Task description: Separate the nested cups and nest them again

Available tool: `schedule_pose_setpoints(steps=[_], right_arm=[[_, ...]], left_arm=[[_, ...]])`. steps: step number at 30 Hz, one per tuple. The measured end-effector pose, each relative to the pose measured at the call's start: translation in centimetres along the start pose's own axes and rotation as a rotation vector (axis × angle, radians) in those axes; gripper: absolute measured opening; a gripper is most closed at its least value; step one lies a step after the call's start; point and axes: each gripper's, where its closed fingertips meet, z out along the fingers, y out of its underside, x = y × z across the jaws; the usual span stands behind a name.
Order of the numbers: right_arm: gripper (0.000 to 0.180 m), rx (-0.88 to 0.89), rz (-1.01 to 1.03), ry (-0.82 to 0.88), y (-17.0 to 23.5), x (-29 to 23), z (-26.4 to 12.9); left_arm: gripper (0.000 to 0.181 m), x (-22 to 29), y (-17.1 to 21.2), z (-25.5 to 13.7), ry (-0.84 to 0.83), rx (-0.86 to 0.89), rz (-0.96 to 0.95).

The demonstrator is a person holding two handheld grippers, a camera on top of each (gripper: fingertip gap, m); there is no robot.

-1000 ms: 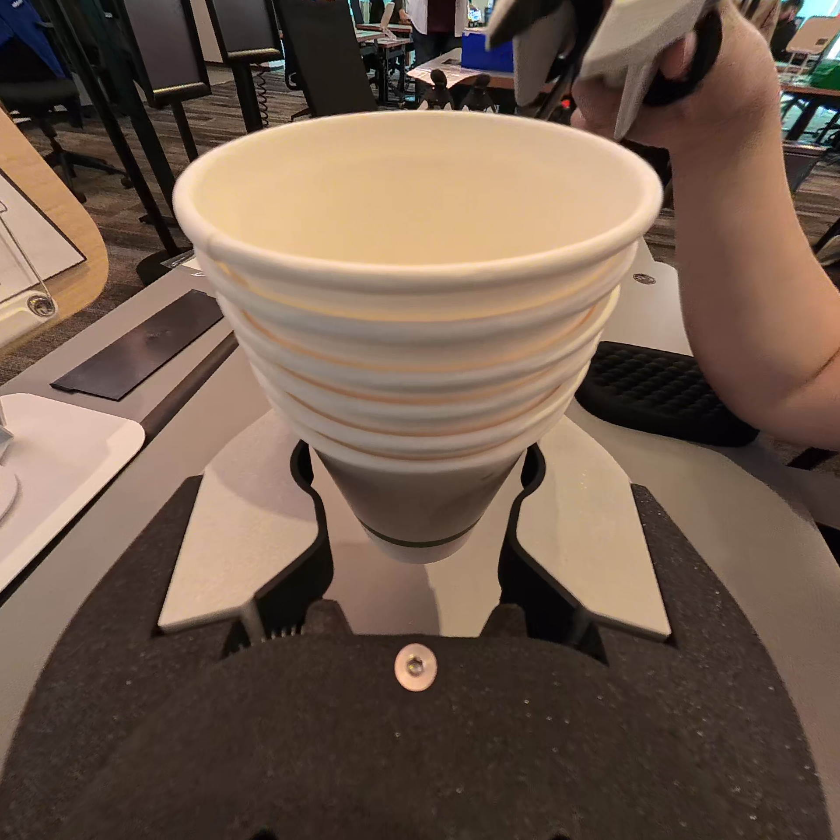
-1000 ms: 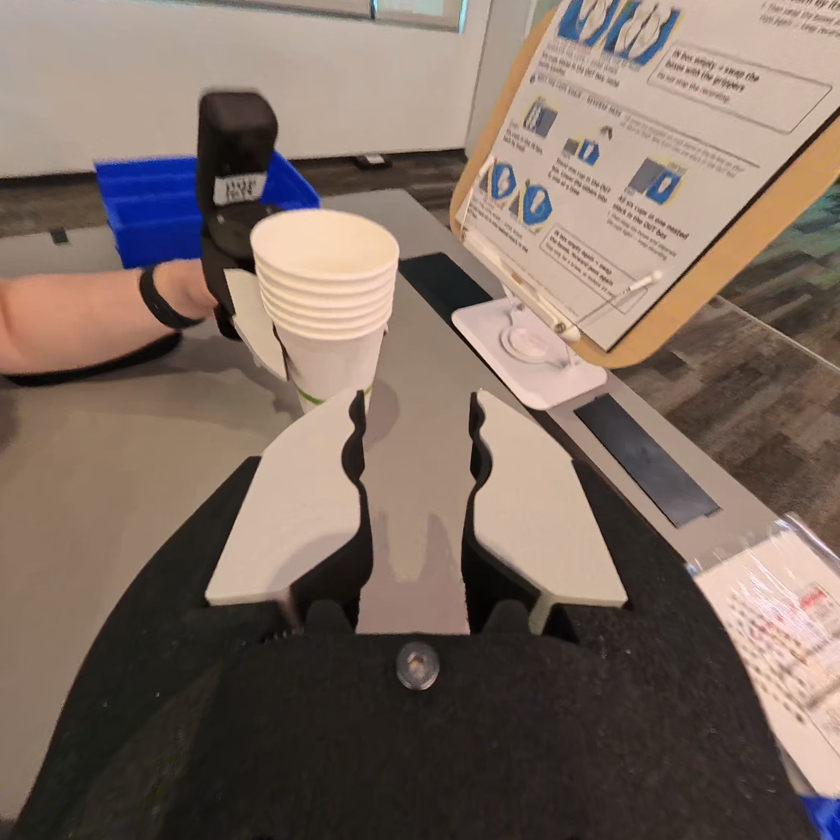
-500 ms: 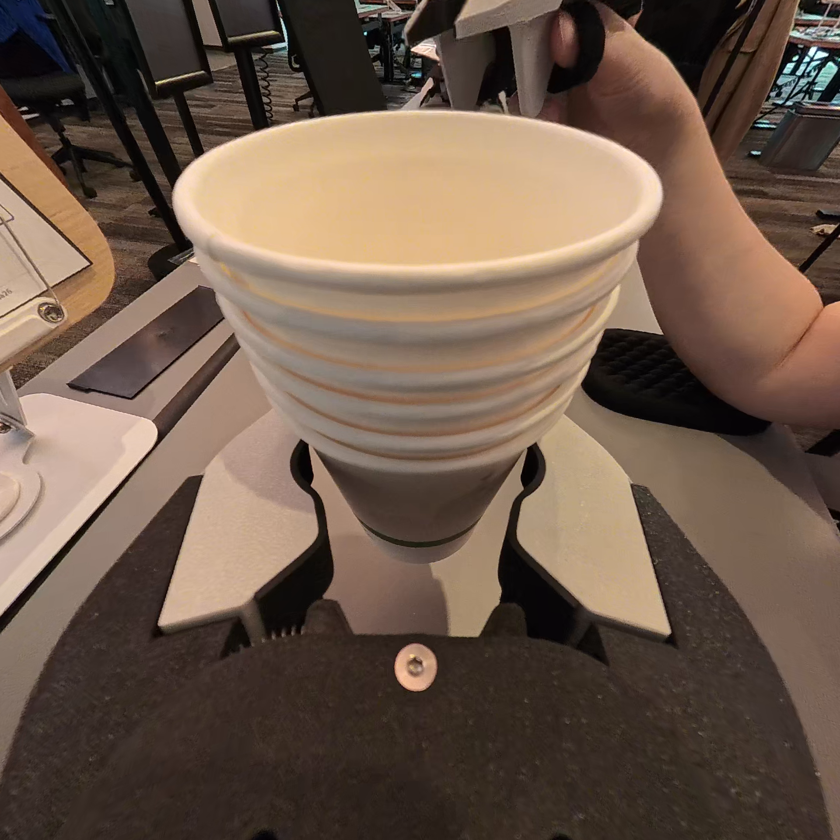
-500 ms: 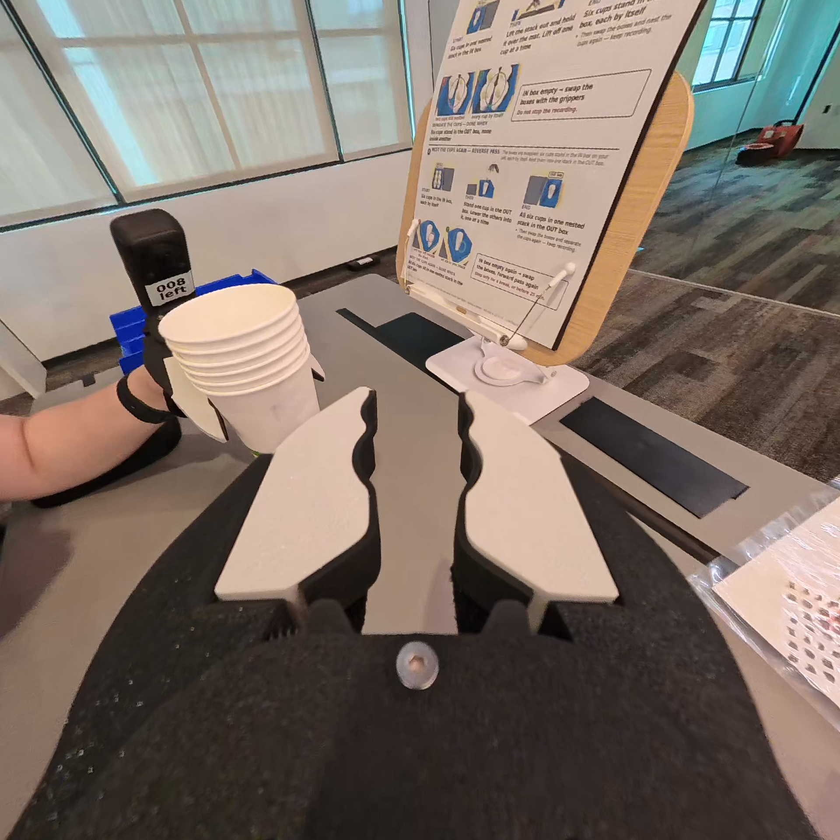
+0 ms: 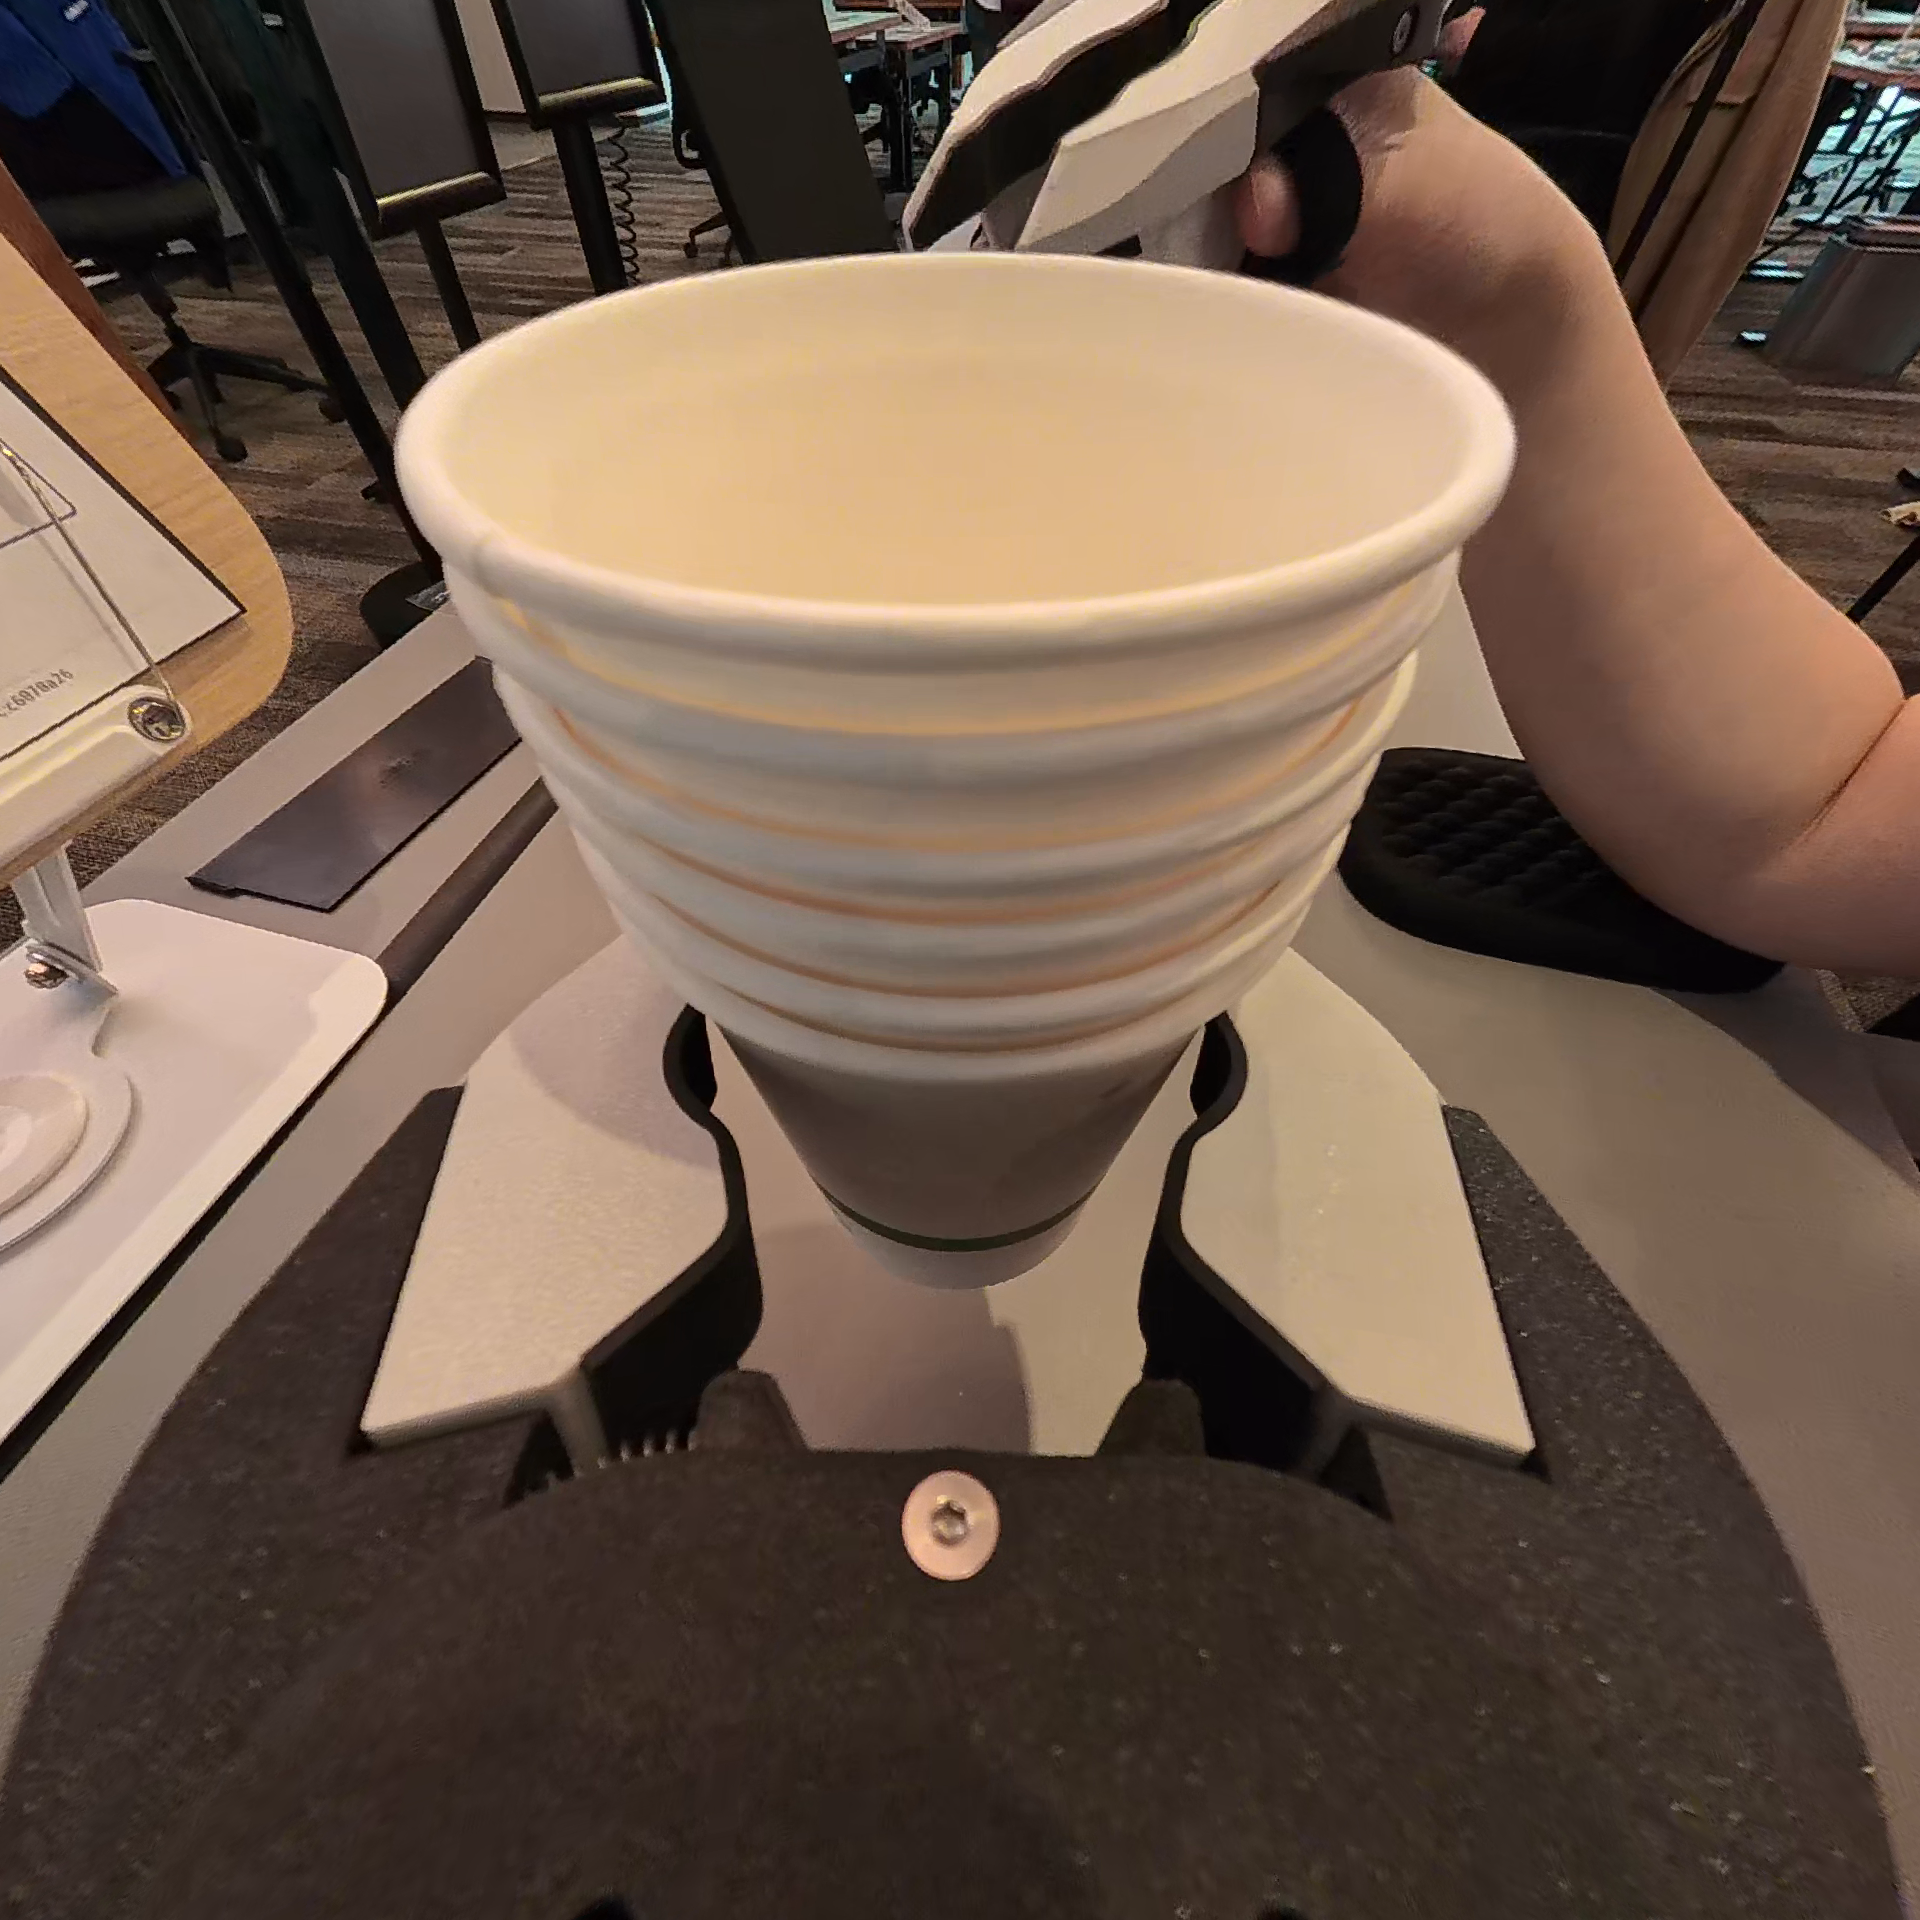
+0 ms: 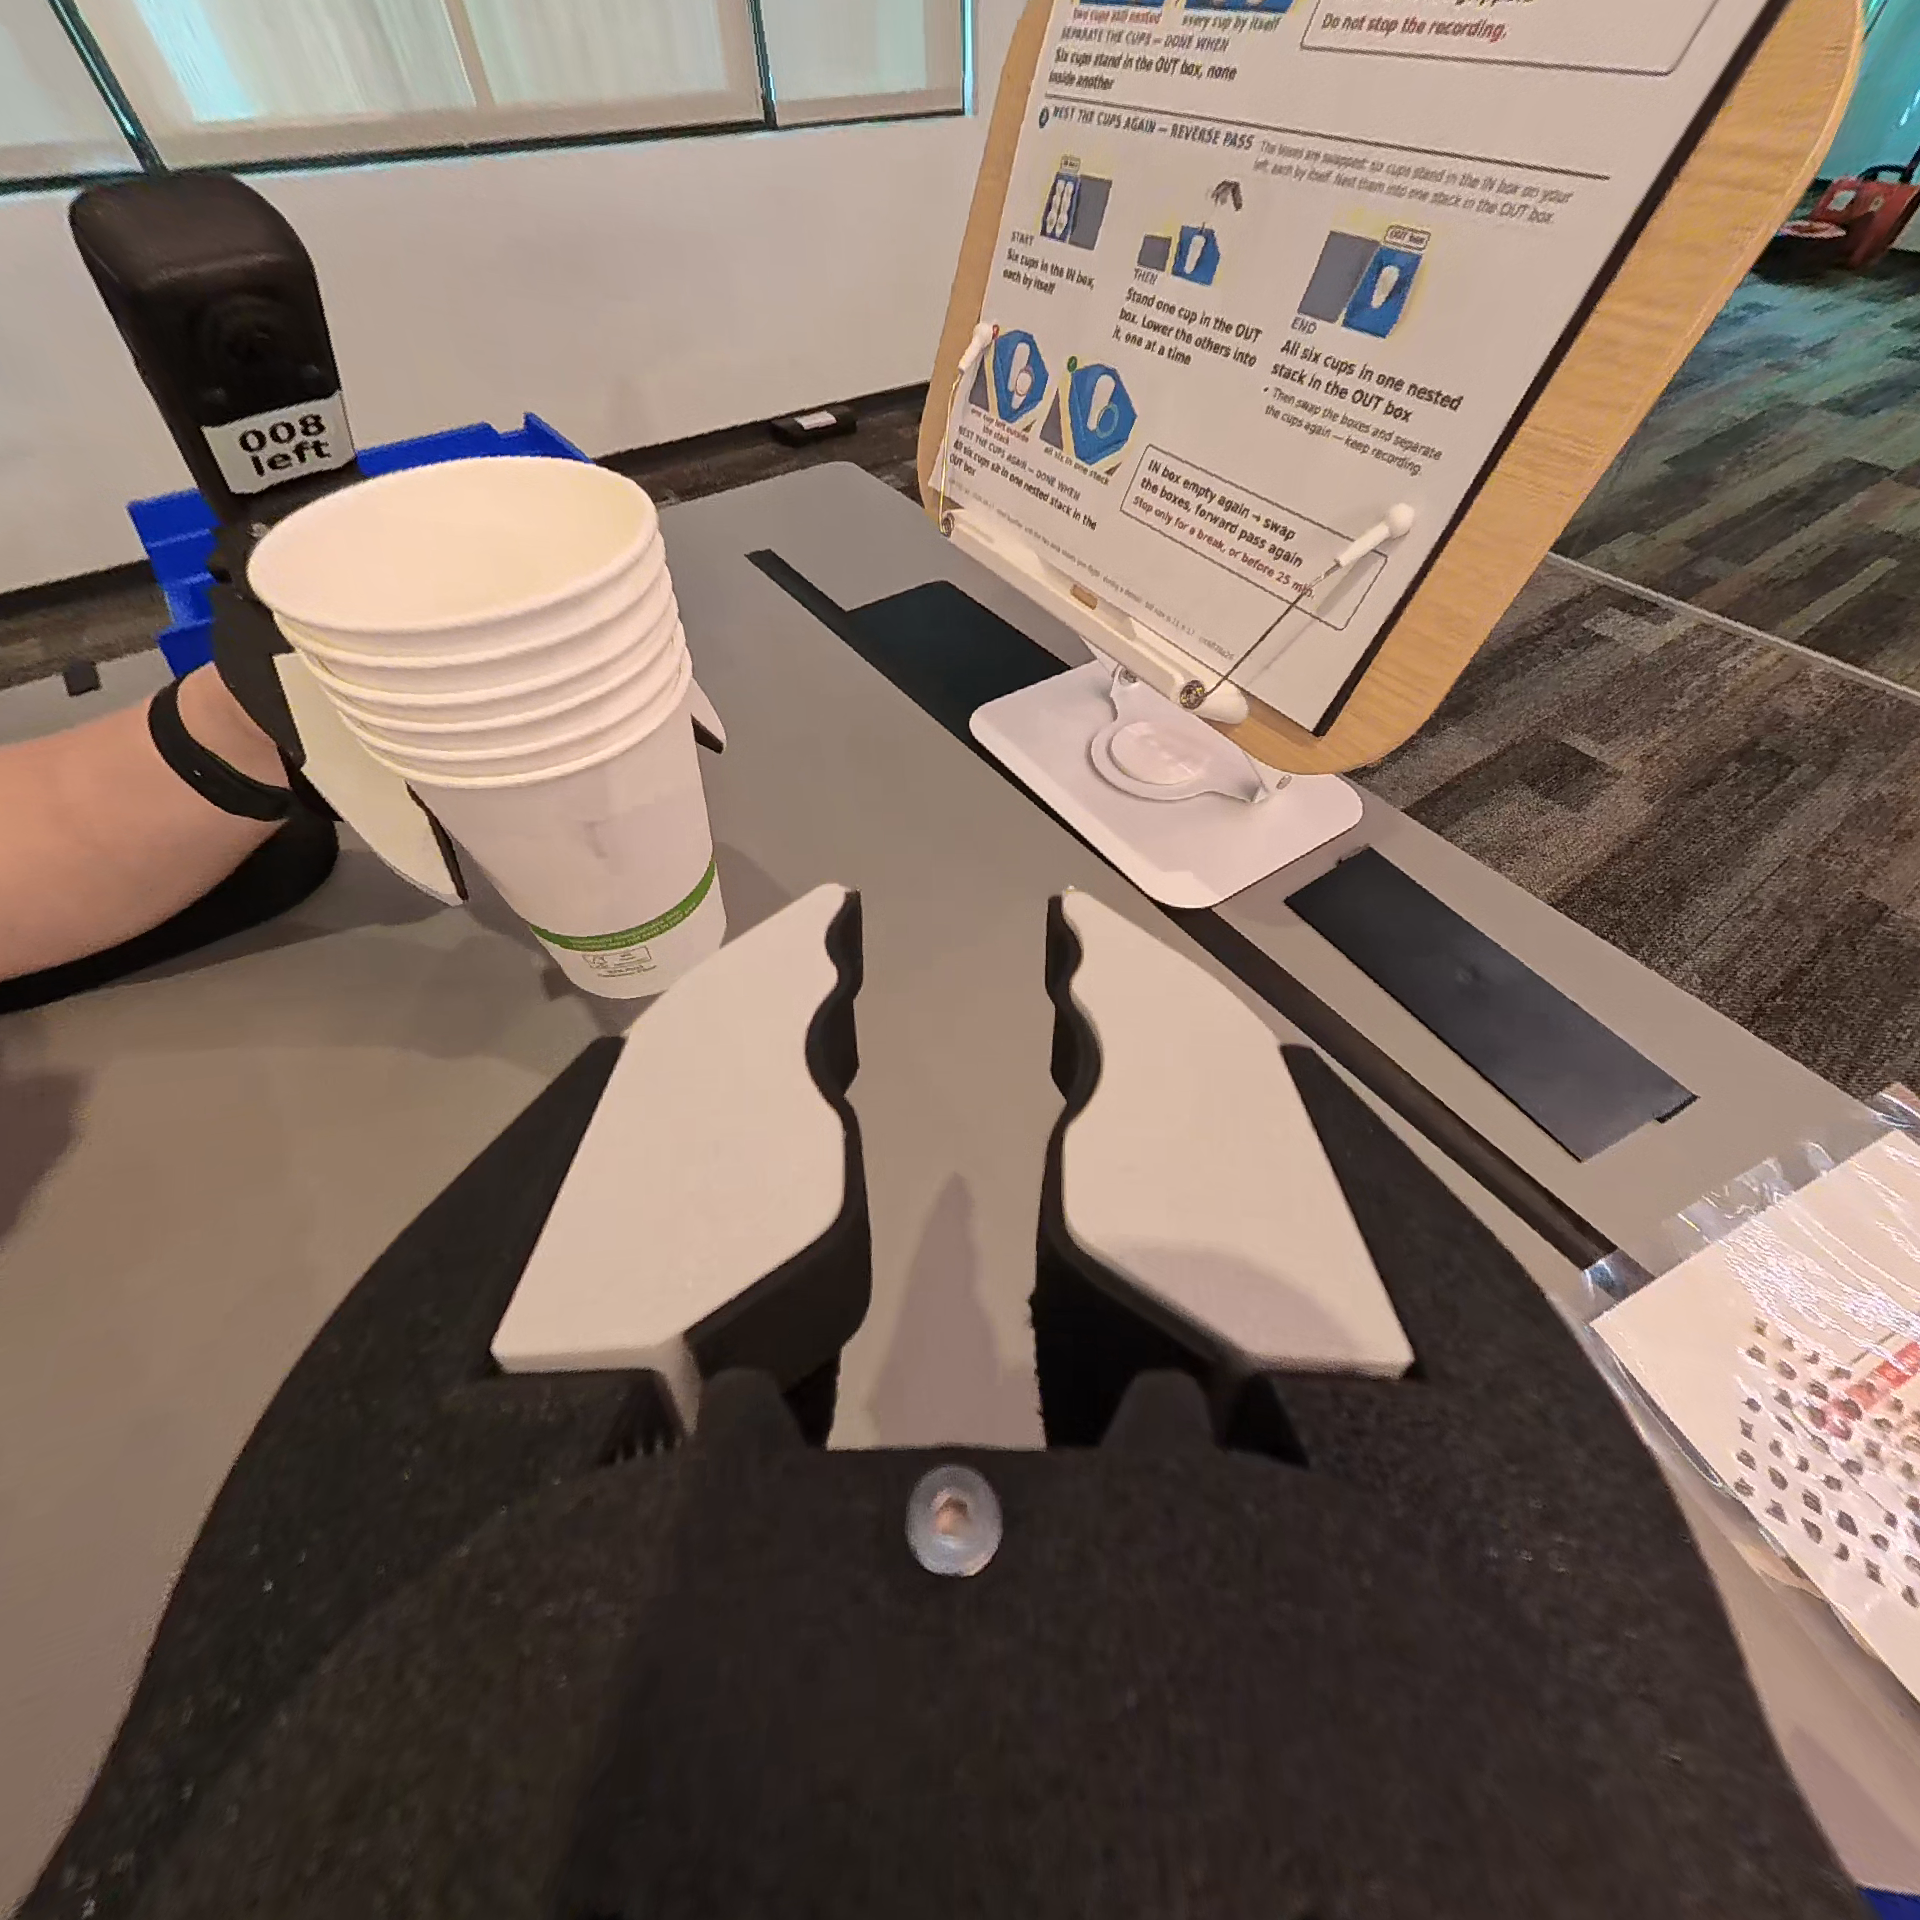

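- Nested cups (image 6: 499, 707), white, printed green band low on the outermost, are sitting pinched in my left gripper (image 5: 956, 1143).
- My right gripper (image 6: 951, 997) is hovering beside them, fingers parted, holding nothing.

Bright, even indoor light, soft shadows, strong wide-angle bending at edges.

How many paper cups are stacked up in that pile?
6, counting rims. All are nested in one stack of cups, held off the table in the jaws of the left gripper. Only the outermost cup's body shows.
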Motion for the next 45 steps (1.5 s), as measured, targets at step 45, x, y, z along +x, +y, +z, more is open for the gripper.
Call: schedule_pose_setpoints(steps=[45], right_arm=[[0.011, -0.669, -0.785, -0.414, -4.2, -15.1, 6.4]], left_arm=[[0.091, -1.0, 1.7, 0.9, -0.036, -0.075, -0.004]])
